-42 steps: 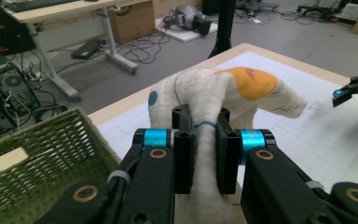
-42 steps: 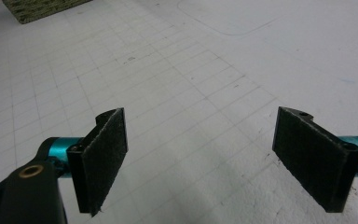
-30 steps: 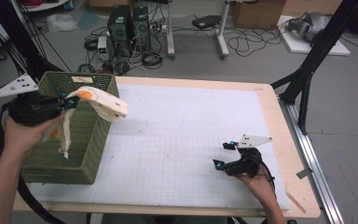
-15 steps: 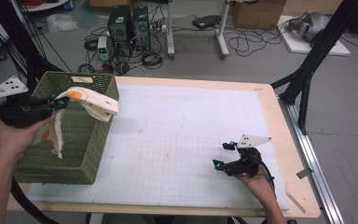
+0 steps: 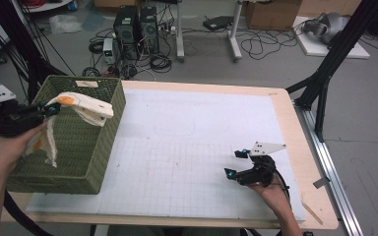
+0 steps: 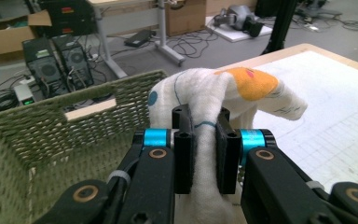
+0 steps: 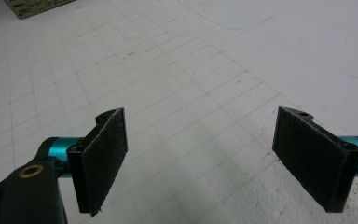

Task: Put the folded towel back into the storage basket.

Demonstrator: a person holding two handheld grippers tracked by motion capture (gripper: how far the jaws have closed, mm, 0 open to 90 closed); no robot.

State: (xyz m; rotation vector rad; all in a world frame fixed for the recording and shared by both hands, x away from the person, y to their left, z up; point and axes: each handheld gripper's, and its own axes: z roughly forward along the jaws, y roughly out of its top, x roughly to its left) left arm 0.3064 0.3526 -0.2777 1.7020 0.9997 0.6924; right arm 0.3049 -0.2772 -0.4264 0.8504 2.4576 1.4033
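The left gripper [image 5: 47, 109] has its jaws clamped on a cream-white cloth [image 5: 86, 104] with an orange patch, and holds it over the green wicker basket [image 5: 91, 147] at the worktop's left edge. What matters for the coming move is that the cloth hangs above the basket's open top, not beside it. One end sticks out past the fingers [image 6: 184, 149] toward the basket's right rim; the other trails down from the jaws into the basket along its left side. In the left gripper view the cloth [image 6: 214, 93] is pinched at a fold, with the basket [image 6: 51, 135] below and beyond it. So its long axis runs roughly across the basket, draped over the pads. I judge that letting go here would drop it inside.

The right gripper [image 5: 237, 163] rests near the worktop's front right corner, well apart from the basket, jaws wide and empty; its fingers [image 7: 105, 156] frame only the white gridded mat [image 7: 191, 70]. The left hand is plainly the nearer one.
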